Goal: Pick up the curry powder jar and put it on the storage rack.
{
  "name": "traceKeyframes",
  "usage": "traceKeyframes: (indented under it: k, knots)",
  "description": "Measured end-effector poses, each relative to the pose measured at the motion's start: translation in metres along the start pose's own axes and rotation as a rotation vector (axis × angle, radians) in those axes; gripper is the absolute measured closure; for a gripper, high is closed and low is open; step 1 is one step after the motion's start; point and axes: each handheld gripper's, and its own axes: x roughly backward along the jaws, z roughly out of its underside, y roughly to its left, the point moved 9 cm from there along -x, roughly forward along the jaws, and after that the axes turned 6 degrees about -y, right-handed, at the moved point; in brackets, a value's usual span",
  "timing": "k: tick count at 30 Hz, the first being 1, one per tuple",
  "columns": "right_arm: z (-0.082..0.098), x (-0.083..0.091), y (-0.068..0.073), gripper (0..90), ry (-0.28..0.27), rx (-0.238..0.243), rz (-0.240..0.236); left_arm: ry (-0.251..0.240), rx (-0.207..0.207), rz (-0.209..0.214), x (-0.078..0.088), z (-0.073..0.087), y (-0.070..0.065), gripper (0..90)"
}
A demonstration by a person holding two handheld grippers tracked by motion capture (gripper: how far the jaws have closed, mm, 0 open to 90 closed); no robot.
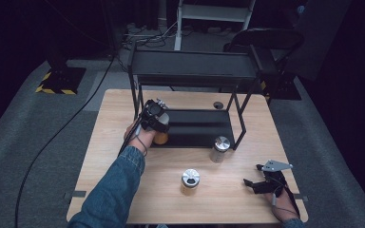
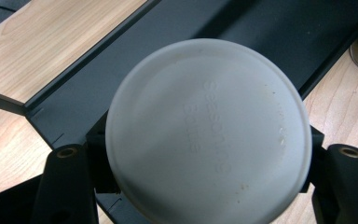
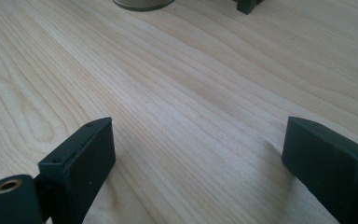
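Surface: we are working at a wooden table (image 1: 138,199).
Left gripper (image 1: 155,118): we are clamping the white-lidded jar (image 2: 208,133) at the black shelf tray's (image 1: 204,124) left edge.
Right gripper (image 1: 262,183): we are resting it, jaws apart, empty.

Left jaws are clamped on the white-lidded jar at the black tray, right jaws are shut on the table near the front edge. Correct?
Not quite. The right gripper is open: the right gripper view shows its jaws wide apart over bare table. The left gripper does clamp the white-lidded jar at the black tray.
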Motion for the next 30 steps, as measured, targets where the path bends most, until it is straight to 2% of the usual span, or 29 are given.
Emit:
traceKeyframes:
  k: [4,5,7,9,11,15,20,30]
  knots:
    - [0.000,0.000,0.000,9.2,0.000,0.000,0.000,0.004,0.032,0.006,0.000,0.002,0.004,32.7]
    - [0.000,0.000,0.000,9.2,0.000,0.000,0.000,0.006,0.025,0.012,-0.001,0.002,0.005,32.3]
    - [0.000,0.000,0.000,9.2,0.000,-0.001,0.000,0.010,0.027,0.005,-0.001,0.002,0.005,27.9]
    - [0.000,0.000,0.000,9.2,0.000,0.000,0.000,-0.005,0.036,-0.005,0.000,0.003,0.005,21.4]
    - [0.000,0.000,0.000,9.2,0.000,0.000,0.000,-0.016,0.036,-0.017,0.003,0.003,0.005,18.8]
    - [0.000,0.000,0.000,9.2,0.000,0.000,0.000,-0.060,0.050,-0.022,0.014,0.007,0.004,14.3]
    - [0.000,0.000,0.000,9.2,0.001,-0.001,0.000,-0.103,0.040,-0.010,0.030,0.013,-0.001,14.2]
    - [0.000,0.000,0.000,9.2,0.001,-0.002,0.000,-0.134,0.010,-0.007,0.059,0.029,-0.013,13.1]
